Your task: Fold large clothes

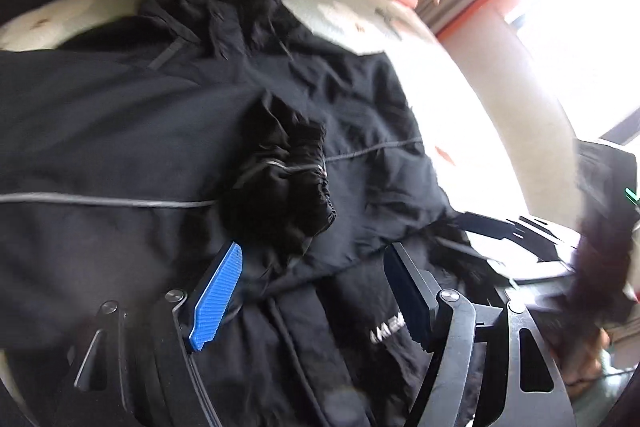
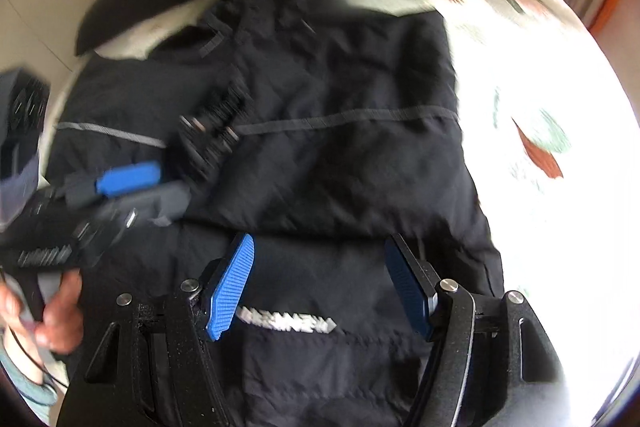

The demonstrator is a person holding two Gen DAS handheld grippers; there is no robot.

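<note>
Both claws hang spread and empty: just ahead of the left claw (image 1: pixel 308 291) lies the bunched sleeve cuff (image 1: pixel 288 179) atop the black jacket (image 1: pixel 120 147) on the bed (image 1: pixel 460 115); the right claw (image 2: pixel 320 287) hovers over its hem.

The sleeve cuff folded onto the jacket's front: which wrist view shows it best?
The left wrist view. There the elastic sleeve cuff lies sharp and near the centre on the black jacket, just beyond the open left gripper. The right wrist view shows that cuff only as a motion-blurred patch.
</note>
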